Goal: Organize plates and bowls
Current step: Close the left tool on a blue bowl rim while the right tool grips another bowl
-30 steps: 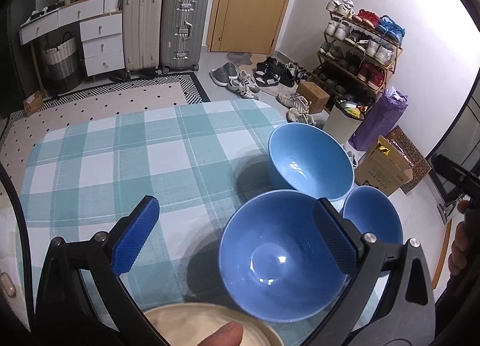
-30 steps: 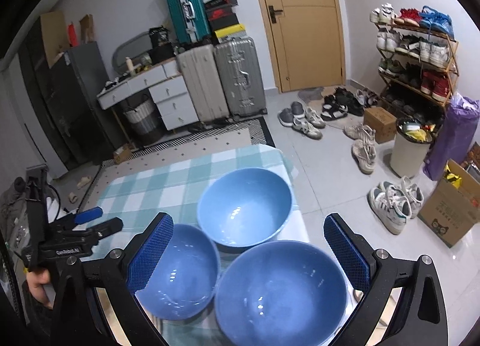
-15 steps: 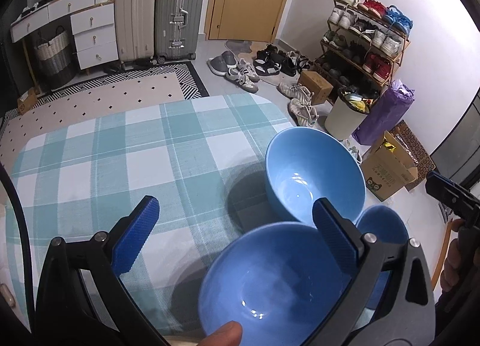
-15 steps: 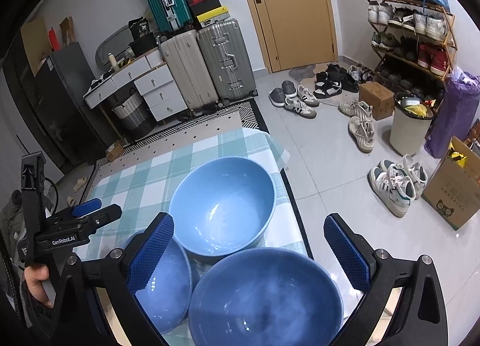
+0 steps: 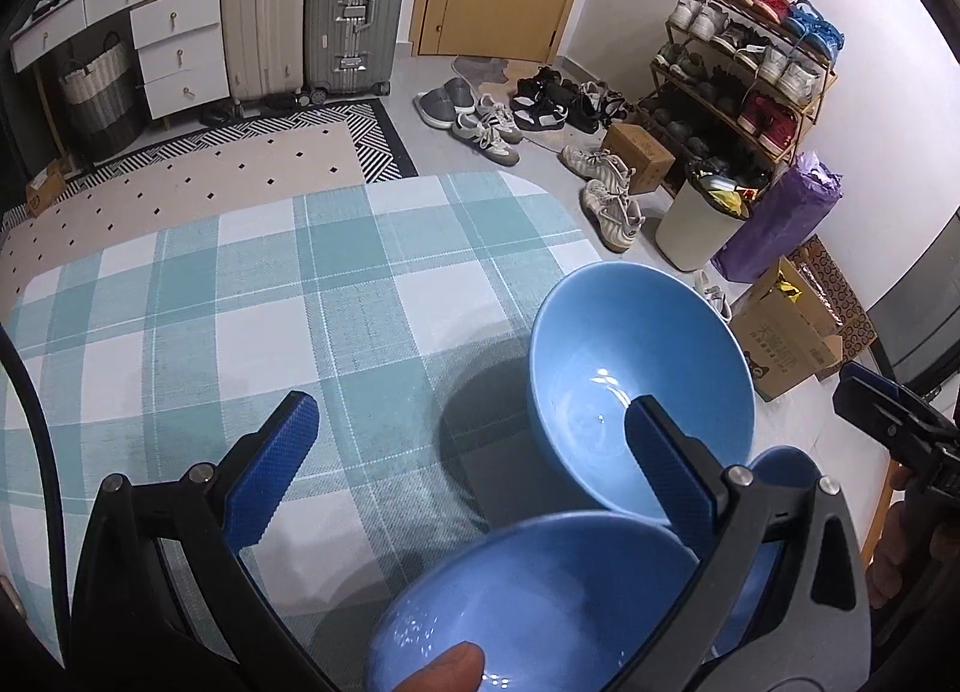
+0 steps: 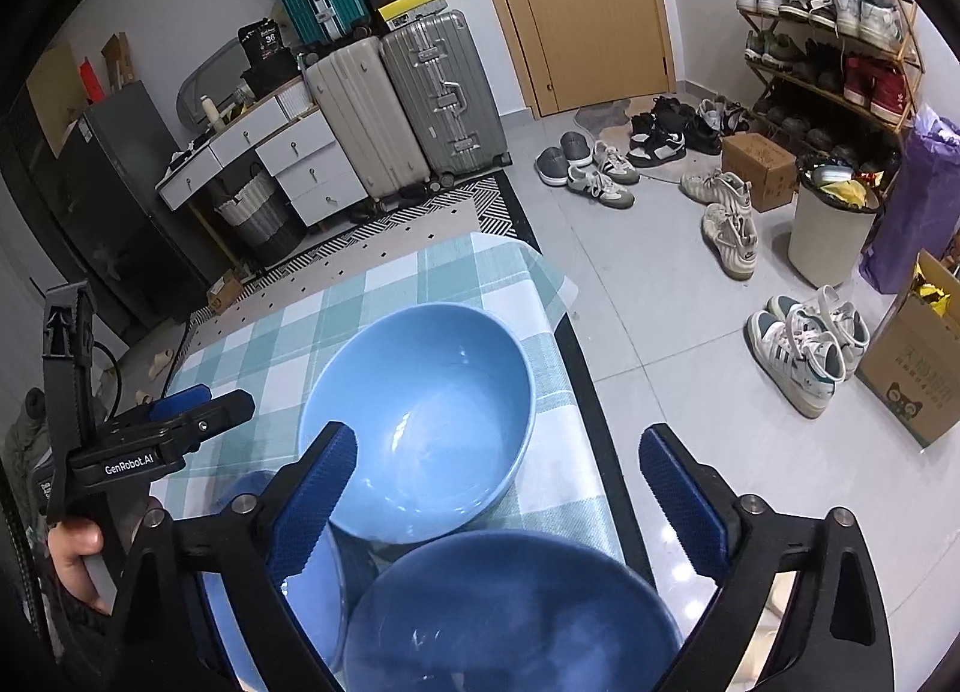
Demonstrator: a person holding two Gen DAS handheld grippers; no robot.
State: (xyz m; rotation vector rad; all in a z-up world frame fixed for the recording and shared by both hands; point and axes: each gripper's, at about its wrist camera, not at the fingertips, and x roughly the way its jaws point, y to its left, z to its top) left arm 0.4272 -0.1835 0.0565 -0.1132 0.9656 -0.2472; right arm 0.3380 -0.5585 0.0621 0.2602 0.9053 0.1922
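Observation:
Three blue bowls stand close together at the right end of a table with a teal checked cloth (image 5: 240, 302). In the left wrist view the far bowl (image 5: 636, 386) lies past my right finger, the near bowl (image 5: 540, 602) sits low between the fingers, and a third bowl (image 5: 786, 470) peeks out on the right. My left gripper (image 5: 471, 464) is open and holds nothing. In the right wrist view my right gripper (image 6: 495, 497) is open with its jaws closing, above the far bowl (image 6: 420, 410) and the nearest bowl (image 6: 510, 620), touching neither. The other bowl (image 6: 300, 602) is mostly hidden.
A fingertip (image 5: 450, 668) shows at the bottom edge. The table's right edge (image 6: 576, 368) drops to a tiled floor with shoes (image 6: 804, 350), a white bin (image 6: 828, 236) and a cardboard box (image 5: 786, 332). Suitcases (image 5: 354, 2) and drawers stand by the far wall.
Both grippers have moved forward and lower over the bowls, which now sit nearer the bottom of each view. The cream plate has left the left view. The right jaws are slightly narrower.

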